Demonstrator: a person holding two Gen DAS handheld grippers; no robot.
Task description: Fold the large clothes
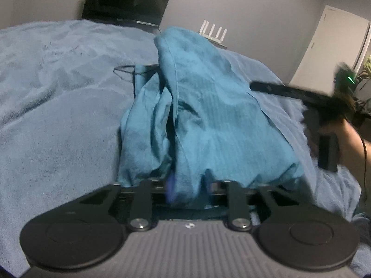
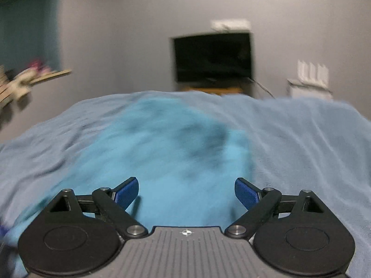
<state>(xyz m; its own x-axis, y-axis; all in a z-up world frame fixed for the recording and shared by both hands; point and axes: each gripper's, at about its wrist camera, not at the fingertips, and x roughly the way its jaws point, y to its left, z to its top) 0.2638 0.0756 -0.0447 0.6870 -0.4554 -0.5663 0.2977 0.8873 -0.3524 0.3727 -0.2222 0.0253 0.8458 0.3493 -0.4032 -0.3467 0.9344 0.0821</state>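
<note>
A teal garment lies bunched on a light blue blanket. My left gripper is shut on the near edge of the garment, which drapes over its fingers and hides them. The garment stretches away from it in folds. A black drawstring trails at its far end. My right gripper is open and empty, its blue pads spread wide just above the garment. That view is motion-blurred. The right gripper also shows blurred at the right in the left wrist view, beside the garment.
The blanket covers a bed. A dark TV screen stands against the grey wall behind it. A white router with antennas sits on a shelf to its right. A white door is at the far right.
</note>
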